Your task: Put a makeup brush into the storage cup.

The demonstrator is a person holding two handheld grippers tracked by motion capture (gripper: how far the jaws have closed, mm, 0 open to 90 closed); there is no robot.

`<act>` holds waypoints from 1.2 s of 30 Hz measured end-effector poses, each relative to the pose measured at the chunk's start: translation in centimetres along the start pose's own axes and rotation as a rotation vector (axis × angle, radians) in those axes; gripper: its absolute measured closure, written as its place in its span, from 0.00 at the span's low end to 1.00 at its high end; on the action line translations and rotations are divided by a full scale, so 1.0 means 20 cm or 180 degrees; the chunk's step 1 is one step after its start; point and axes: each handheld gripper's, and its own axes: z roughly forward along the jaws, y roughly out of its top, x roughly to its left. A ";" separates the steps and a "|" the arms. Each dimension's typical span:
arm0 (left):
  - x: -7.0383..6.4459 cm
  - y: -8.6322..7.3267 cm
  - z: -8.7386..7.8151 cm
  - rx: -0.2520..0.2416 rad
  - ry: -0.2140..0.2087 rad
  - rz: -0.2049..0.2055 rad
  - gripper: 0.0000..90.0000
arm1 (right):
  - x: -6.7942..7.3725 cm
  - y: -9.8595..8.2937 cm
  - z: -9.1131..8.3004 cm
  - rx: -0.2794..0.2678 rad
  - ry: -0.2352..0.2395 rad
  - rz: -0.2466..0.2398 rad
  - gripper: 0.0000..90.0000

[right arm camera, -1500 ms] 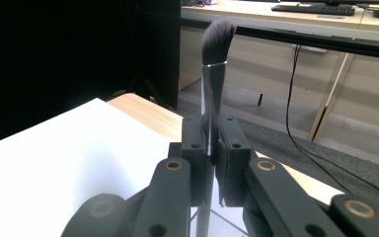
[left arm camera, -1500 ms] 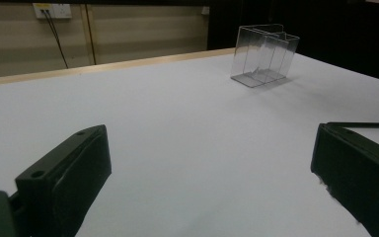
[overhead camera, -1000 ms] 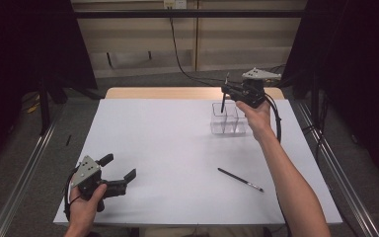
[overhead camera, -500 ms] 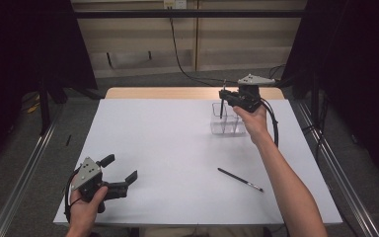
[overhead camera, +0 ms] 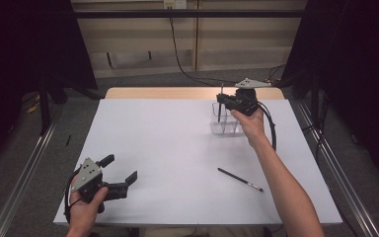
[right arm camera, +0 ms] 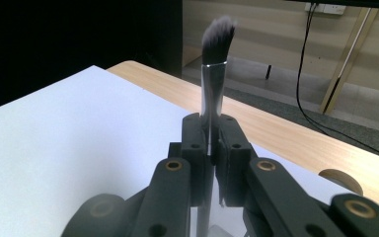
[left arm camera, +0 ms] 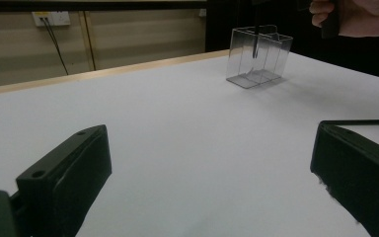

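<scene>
Right now we have the right gripper up over the clear organiser at the far right of the white table, its jaws pressed tight on a makeup brush. In the right gripper view the handle runs straight up between the closed jaws and the grey bristles point at the ceiling, so we are holding it upright, most likely because the box takes its load handle-first. From above, the lower end of the handle seems to dip inside the box's walls; the left gripper view shows a dark stem standing inside the clear box too, though we cannot tell which compartment it is in or whether it touches the bottom. Gripping mid-handle keeps the bristles clear of the jaws and leaves enough length below to guide it between the dividers.

Our left gripper rests low at the near left corner, jaws spread wide with nothing between them, well apart from the box; it looks parked out of the way.

A second slim brush or pencil lies flat on the sheet near our right forearm, untouched. We judge it the likely next pick, since it sits on the right hand's side
</scene>
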 end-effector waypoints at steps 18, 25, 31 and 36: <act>0.01 0.00 -0.01 -0.0036 0.0024 -0.0016 0.03 | -0.02 -0.04 -0.02 -0.0213 -0.0074 0.0161 0.55; 0.01 0.00 -0.01 -0.0052 0.0039 0.0001 0.03 | 0.00 -0.03 -0.02 -0.0268 -0.0102 0.0117 0.23; 0.03 -0.01 -0.01 -0.0042 0.0035 -0.0014 0.03 | 0.00 -0.05 -0.02 -0.0282 -0.0081 0.0104 0.10; 0.05 -0.01 -0.01 -0.0026 0.0064 -0.0017 0.02 | 0.01 -0.07 -0.03 -0.0270 -0.0046 0.0098 0.04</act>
